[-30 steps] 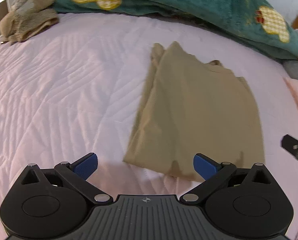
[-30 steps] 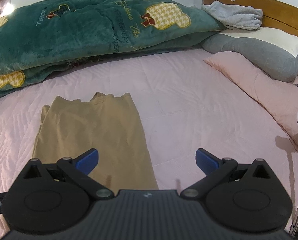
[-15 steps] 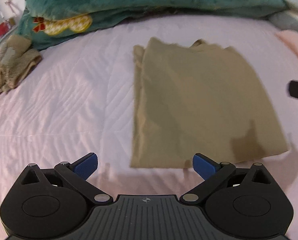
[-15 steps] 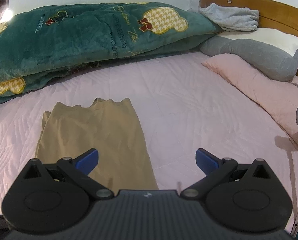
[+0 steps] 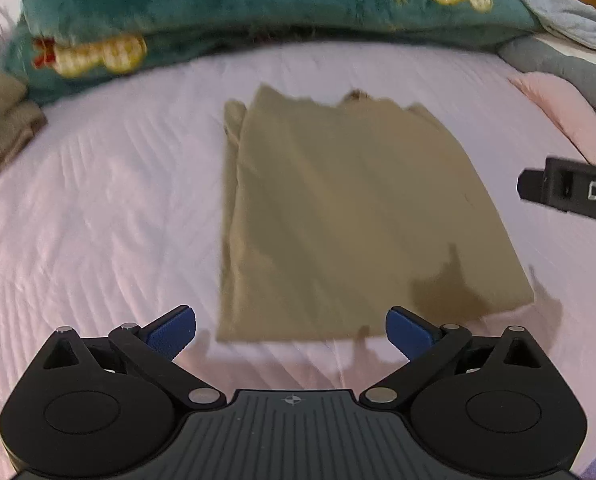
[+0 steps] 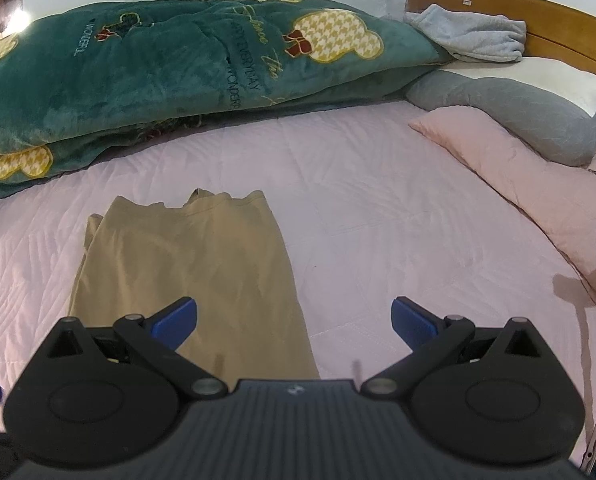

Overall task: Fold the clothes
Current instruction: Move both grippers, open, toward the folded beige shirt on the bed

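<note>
A tan garment (image 5: 338, 216) lies folded into a flat rectangle on the pink quilted bed (image 5: 97, 208); its layered edge shows along the left side. My left gripper (image 5: 290, 330) hovers open just before the garment's near edge, holding nothing. In the right wrist view the same tan garment (image 6: 189, 256) sits left of centre, and my right gripper (image 6: 293, 322) stands open and empty over its near right corner. The black body of the right gripper (image 5: 570, 192) shows at the right edge of the left wrist view.
A thick green blanket (image 6: 169, 68) is piled along the far side of the bed. A grey pillow (image 6: 522, 104), a pink pillow (image 6: 510, 164) and a grey garment (image 6: 470, 34) lie by the wooden headboard (image 6: 538, 16). Brown clothes (image 5: 1, 128) sit at far left.
The left wrist view has swung to the right and squared up on the tan garment, with the brown clothes sliding to the left edge. The right gripper has pulled back slightly. Both stayed open.
</note>
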`<state>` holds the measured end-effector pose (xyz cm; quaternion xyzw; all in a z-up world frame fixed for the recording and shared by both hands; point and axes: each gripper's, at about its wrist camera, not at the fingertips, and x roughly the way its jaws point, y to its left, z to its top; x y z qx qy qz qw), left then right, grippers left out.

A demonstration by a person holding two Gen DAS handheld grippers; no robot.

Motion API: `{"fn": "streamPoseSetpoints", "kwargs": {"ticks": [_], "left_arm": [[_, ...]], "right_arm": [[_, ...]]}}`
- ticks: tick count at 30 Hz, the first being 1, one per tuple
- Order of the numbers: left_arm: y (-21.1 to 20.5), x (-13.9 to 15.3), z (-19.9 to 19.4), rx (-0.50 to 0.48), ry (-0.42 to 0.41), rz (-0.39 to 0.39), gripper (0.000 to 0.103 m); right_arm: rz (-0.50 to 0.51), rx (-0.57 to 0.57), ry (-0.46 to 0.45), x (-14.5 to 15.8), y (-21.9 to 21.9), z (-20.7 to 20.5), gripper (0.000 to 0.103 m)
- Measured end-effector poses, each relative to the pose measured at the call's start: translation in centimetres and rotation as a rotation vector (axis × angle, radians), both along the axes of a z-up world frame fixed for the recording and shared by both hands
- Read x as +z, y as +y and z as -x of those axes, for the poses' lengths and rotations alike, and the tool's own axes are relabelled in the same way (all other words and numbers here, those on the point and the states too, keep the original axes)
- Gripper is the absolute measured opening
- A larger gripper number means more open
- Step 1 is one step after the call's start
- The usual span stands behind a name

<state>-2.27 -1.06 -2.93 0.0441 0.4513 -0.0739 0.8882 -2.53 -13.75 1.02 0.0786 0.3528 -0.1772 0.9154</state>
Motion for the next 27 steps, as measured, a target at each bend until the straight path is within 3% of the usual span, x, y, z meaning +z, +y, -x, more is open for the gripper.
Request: {"fn": "streamPoseSetpoints", "kwargs": {"ticks": [4,8,12,18,24,27], "left_arm": [[0.2,-0.5,-1.7,0.050,0.086,-0.110,0.102],[1.1,-1.2,-4.0,0.058,0.164,-0.083,0.101],[1.1,0.3,-4.6,0.015,0.059,-0.065,0.101],[-0.8,0.6,-6.7,-0.054,0.094,-0.043,0.101],[0.1,0.9,-10.3,-0.031,0.052,0.001,0.101],[0.0,0.8,-15.0,-0.004,-0.096,-0.127,0.101]], "right_arm": [[0.022,0.022,0.007,0.1,-0.3,-0.5,0.103],[0.037,0.047,0.028,0.2,-1.4,-2.2,0.103],[0.040,0.071,0.032,0.2,-2.2,-3.7,0.103],[0.046,0.119,0.038,-0.4,-1.9,-5.3,0.103],[-0.002,0.188,0.062,-1.0,-4.2,-9.0,0.103],[-0.072,0.224,0.094,-2.0,-6.6,-12.3,0.102]]}}
